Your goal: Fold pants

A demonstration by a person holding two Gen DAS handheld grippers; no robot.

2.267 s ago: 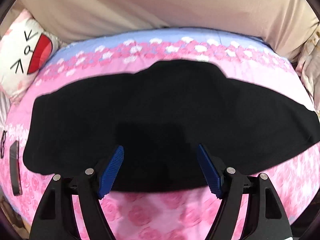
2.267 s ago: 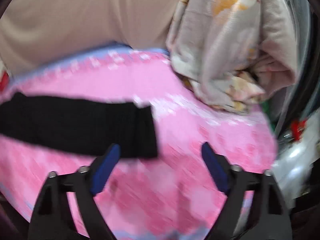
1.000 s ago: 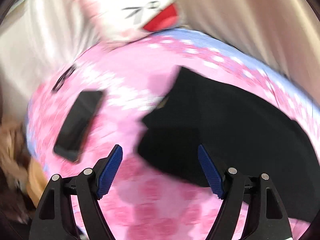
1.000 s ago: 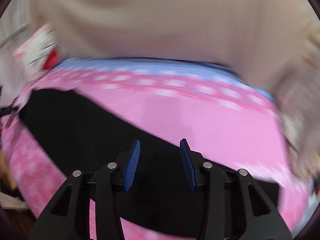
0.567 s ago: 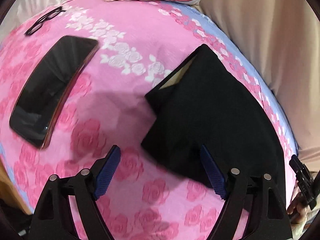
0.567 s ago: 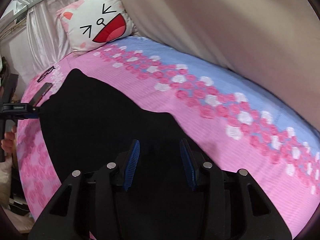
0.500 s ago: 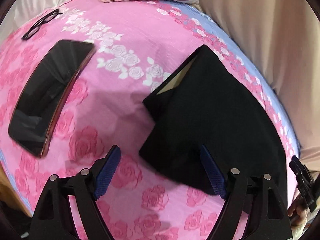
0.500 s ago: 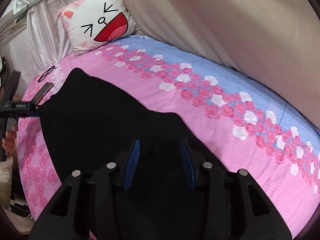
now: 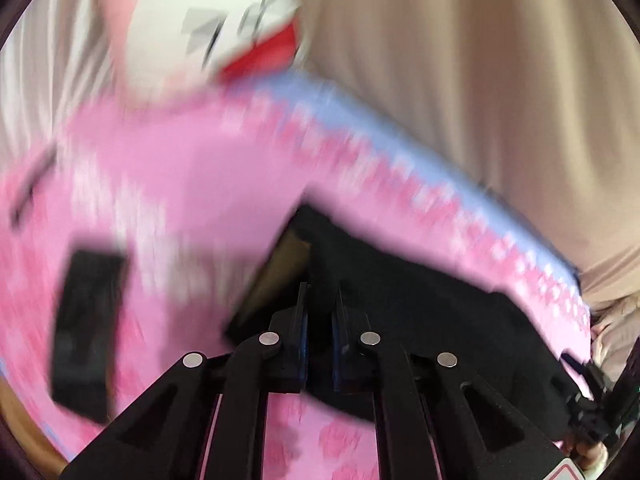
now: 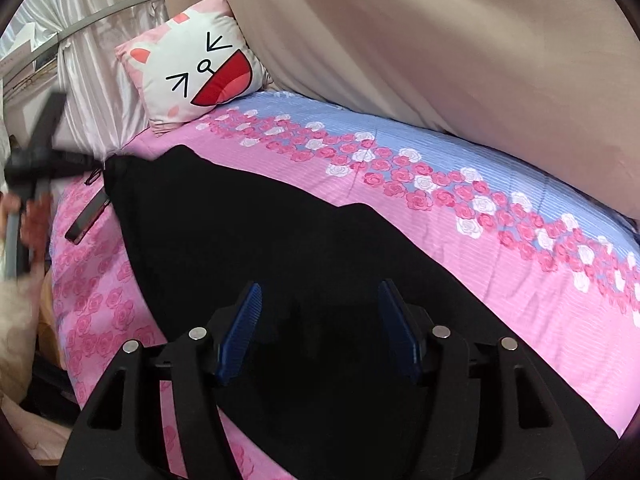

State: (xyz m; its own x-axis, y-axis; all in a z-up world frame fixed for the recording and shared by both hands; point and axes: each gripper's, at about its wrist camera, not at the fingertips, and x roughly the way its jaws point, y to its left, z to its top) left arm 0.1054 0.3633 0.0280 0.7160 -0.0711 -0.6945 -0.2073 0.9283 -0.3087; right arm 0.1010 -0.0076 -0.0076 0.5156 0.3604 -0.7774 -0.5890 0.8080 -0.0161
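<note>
My left claw [image 9: 319, 312] is pressed together on the corner of the black fabric pants [image 9: 420, 300], at the end where a tan inner lining shows; cloth sits between the pads, and the left wrist view is blurred. My right claw [image 10: 320, 320] stands spread and its jaws are opening, poised over the middle of the same pants [image 10: 256, 240]; whether the blue ribbed pads [image 10: 240, 332] touch the cloth cannot be determined.

The pants lie flat and stretched out lengthwise on the bed, on the pink bedsheet printed with roses and bordered in pale blue [image 10: 500, 280]. In the right wrist view their far end reaches the left claw [image 10: 92, 160], which pinches the corner there, with my hand [image 10: 32, 220] on its handle.

A flat black phone [image 9: 84, 328] lies on the sheet just beside that end of the pants, apart from them. A white and pink cushion with a laughing cartoon cat face [image 10: 192, 68] leans at the head of the bed. A beige draped cloth [image 10: 440, 40] runs along the far side of the bed.
</note>
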